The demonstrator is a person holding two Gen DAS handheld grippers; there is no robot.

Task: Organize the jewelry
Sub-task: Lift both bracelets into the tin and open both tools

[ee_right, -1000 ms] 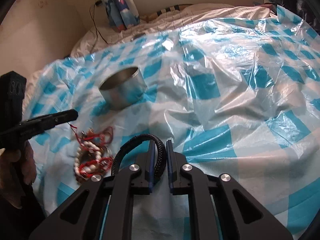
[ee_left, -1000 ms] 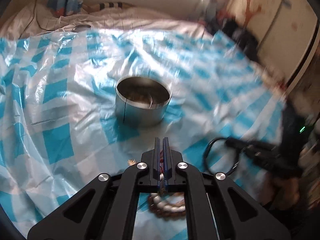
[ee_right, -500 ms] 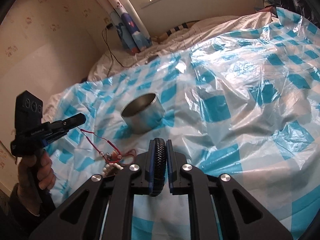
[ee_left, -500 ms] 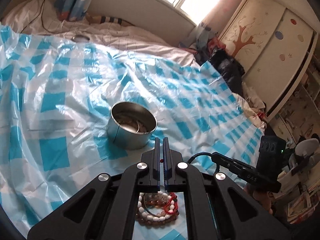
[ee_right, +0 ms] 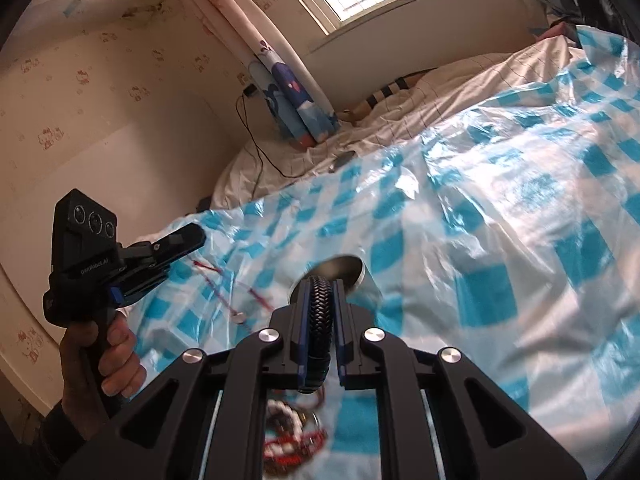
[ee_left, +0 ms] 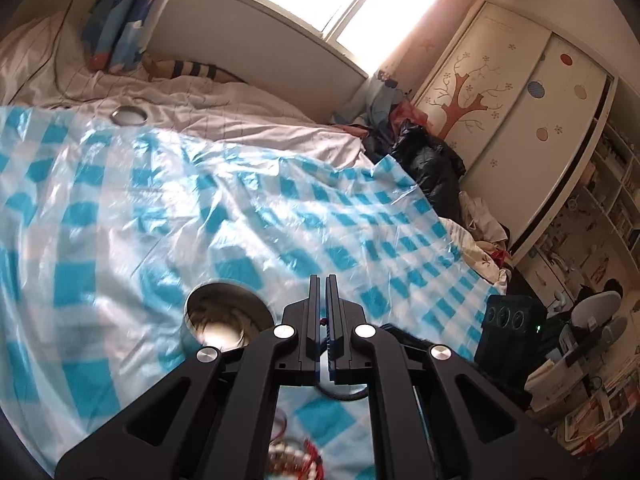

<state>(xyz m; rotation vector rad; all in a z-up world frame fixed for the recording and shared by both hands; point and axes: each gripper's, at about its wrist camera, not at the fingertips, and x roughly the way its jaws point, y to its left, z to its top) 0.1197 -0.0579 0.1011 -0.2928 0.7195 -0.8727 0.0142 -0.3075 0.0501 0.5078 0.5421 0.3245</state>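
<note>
Right wrist view: noted right gripper (ee_right: 320,332) clamped on black braided bracelet (ee_right: 319,320), metal tin (ee_right: 352,268) lying just ahead past fingertips, left gripper (ee_right: 182,242) pinching red cord (ee_right: 224,284) farther off.

I see a black braided bracelet (ee_right: 316,328) pinched upright in my right jaws, a thin red cord (ee_right: 224,280) running taut from my left jaws to the bead pile (ee_right: 292,436) on the sheet, and an open steel tin (ee_left: 224,320) beyond.
</note>
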